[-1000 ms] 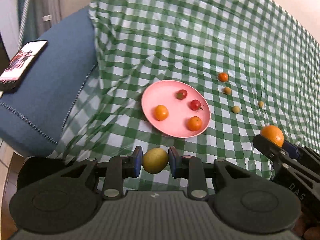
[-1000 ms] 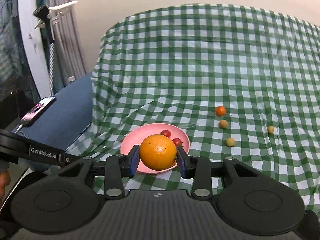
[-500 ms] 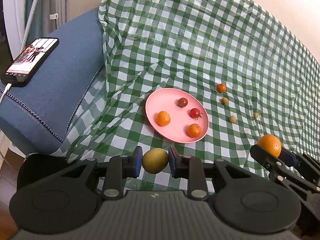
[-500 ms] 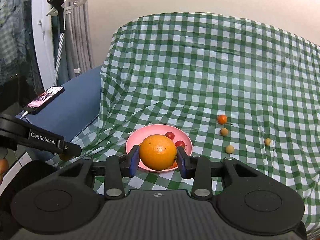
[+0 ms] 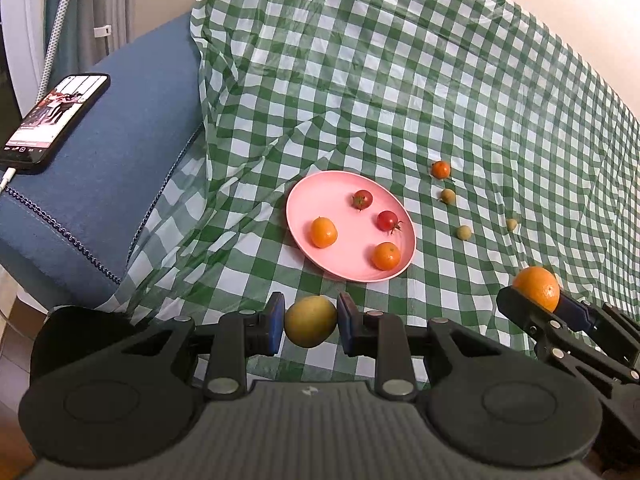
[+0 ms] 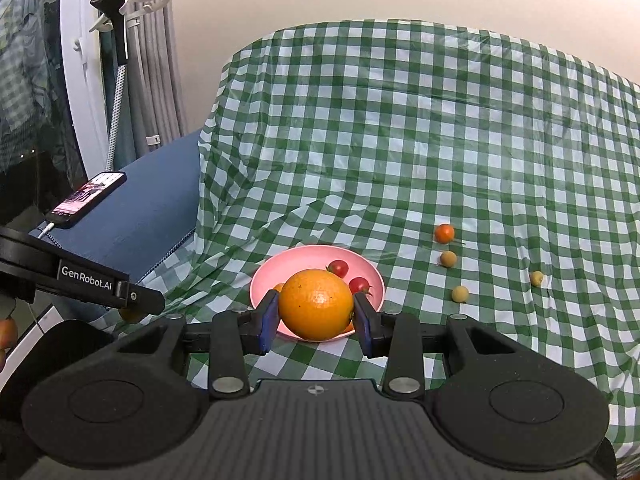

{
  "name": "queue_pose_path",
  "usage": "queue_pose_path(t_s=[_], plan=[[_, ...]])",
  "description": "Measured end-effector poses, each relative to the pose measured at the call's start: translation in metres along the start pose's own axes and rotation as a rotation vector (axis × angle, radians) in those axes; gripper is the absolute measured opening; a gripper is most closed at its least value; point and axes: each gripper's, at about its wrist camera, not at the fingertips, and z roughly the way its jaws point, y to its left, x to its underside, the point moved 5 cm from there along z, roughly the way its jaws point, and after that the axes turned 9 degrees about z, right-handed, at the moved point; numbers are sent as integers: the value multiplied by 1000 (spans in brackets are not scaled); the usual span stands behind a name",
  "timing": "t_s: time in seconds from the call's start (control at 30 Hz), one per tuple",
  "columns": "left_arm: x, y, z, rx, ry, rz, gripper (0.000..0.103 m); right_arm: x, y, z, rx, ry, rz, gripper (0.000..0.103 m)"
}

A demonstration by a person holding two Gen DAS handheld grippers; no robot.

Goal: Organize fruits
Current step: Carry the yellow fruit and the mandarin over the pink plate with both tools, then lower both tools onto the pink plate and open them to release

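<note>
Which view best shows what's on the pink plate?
The left wrist view: the whole pink plate shows, with two small oranges and two cherry tomatoes. In the right wrist view the big orange held in the right gripper hides the plate's near half; only both tomatoes show clearly.

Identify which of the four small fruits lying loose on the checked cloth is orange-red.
The orange-red fruit, farthest back in the row, beyond the pink plate; the other three are yellowish.
</note>
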Motion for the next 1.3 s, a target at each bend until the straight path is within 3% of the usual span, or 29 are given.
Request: queue_pose_path(t_s=[0.8,1.3], plan=[[-9,0,35,-6,67,-1,31,10,-5,23,5,53,20,40],[-80,-12,114,-6,74,6,31,-12,-18,111,17,87,40,40]])
